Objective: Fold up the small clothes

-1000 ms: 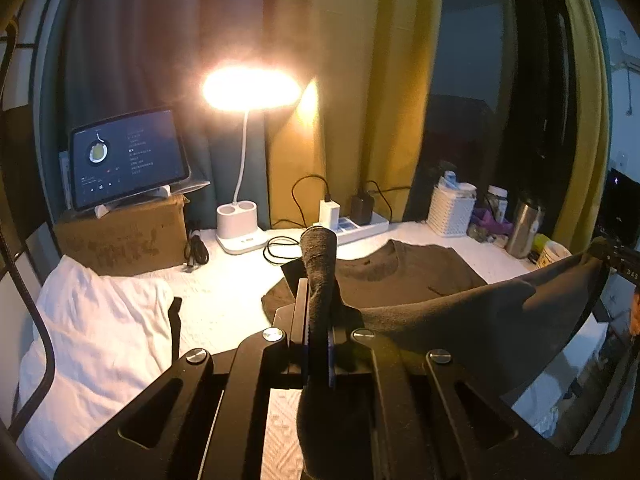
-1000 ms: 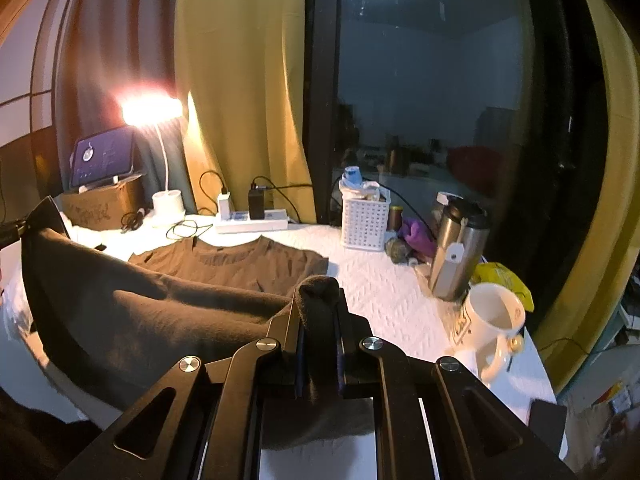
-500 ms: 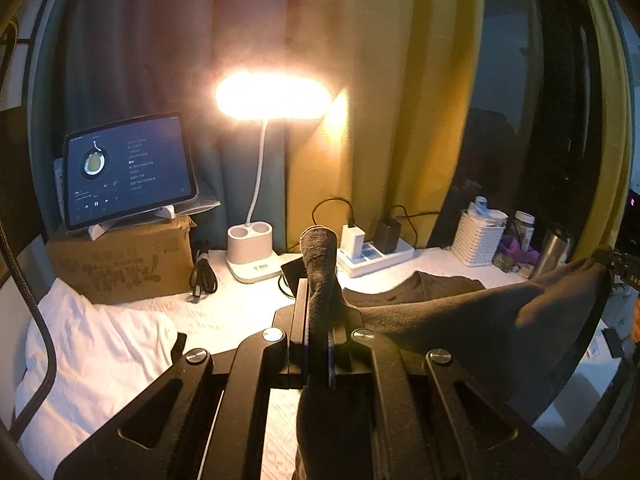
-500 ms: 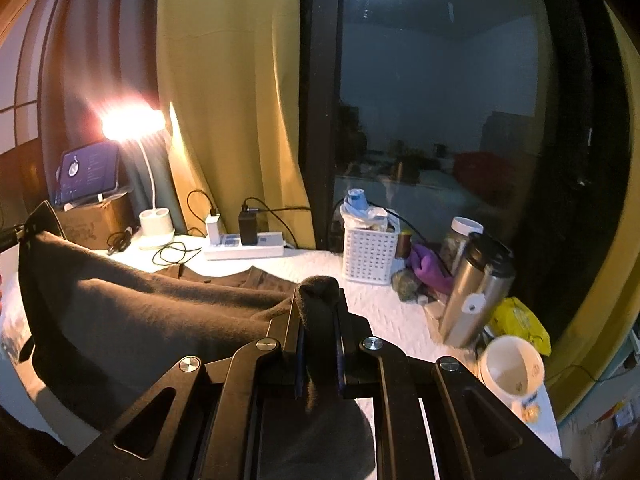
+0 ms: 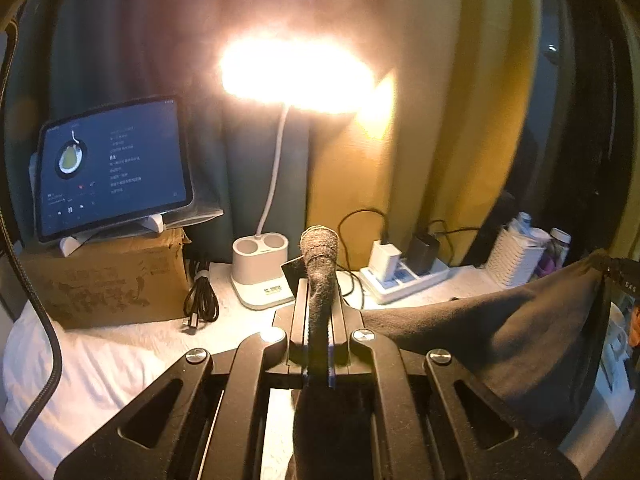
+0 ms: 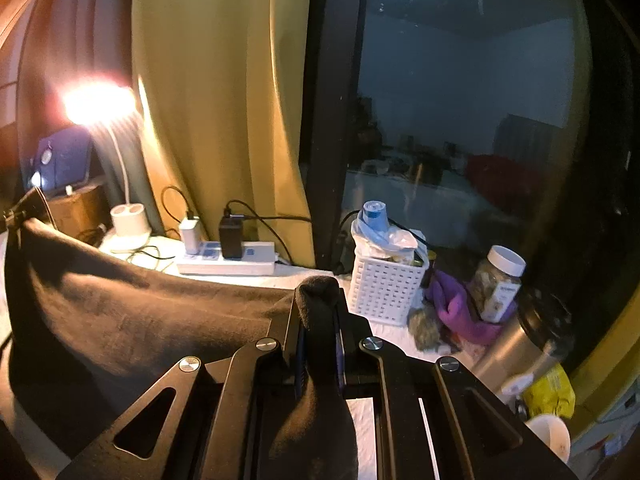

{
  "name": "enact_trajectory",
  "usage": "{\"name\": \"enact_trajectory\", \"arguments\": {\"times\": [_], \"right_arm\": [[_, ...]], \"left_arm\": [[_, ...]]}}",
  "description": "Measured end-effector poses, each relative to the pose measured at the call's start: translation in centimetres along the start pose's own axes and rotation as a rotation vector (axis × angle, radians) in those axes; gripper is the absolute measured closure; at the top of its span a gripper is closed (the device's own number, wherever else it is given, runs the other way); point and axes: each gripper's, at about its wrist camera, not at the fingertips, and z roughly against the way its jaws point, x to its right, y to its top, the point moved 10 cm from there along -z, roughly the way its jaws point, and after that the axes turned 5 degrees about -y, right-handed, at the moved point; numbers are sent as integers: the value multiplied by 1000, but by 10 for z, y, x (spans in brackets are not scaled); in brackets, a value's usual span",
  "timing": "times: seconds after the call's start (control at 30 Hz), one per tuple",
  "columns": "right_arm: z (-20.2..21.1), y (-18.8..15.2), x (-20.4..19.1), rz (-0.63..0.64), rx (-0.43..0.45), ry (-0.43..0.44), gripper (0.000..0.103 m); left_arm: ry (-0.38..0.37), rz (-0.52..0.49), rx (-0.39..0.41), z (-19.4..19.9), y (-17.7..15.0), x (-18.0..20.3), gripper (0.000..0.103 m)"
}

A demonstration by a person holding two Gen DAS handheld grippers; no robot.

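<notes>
A dark brown-grey shirt (image 5: pixel 500 332) hangs stretched between my two grippers above the white table. My left gripper (image 5: pixel 319 280) is shut on one corner of the shirt, a fold sticking up between its fingers. My right gripper (image 6: pixel 319 304) is shut on the other corner, and the cloth (image 6: pixel 132 312) sags away to the left toward the left gripper (image 6: pixel 16 210). The right gripper shows at the far right of the left wrist view (image 5: pixel 622 276). The part of the shirt lying on the table is hidden behind the lifted cloth.
At the back stand a lit desk lamp (image 5: pixel 260 268), a tablet (image 5: pixel 112 168) on a cardboard box (image 5: pixel 104 280), a power strip (image 6: pixel 228 262), a white basket (image 6: pixel 386 284), a jar (image 6: pixel 498 284), a steel flask (image 6: pixel 520 344) and a mug (image 6: pixel 550 436). White cloth (image 5: pixel 80 368) lies at left.
Both grippers have moved forward toward the lamp and power strip, carrying the held edge of the shirt over the part on the table. The flat shirt is now out of sight.
</notes>
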Motion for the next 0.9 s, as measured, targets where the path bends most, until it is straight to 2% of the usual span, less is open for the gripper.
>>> {"name": "enact_trajectory", "arguments": {"times": [0.13, 0.33, 0.47, 0.6, 0.77, 0.9], "right_arm": [[-37, -19, -3, 19, -67, -8, 92], [-73, -92, -7, 2, -233, 5, 92], [-70, -132, -9, -19, -301, 11, 92], [-58, -162, -10, -46, -345, 16, 92], [-39, -179, -13, -89, -363, 32, 91], [-24, -189, -16, -105, -396, 38, 84]], "left_arm": [[21, 19, -58, -29, -18, -10, 99], [35, 63, -210, -61, -76, -17, 99], [34, 68, -302, -61, -116, -13, 99], [30, 62, -362, -55, -142, -10, 99], [23, 37, -423, -46, -167, -3, 99], [16, 17, -432, -39, -172, 1, 98]]}}
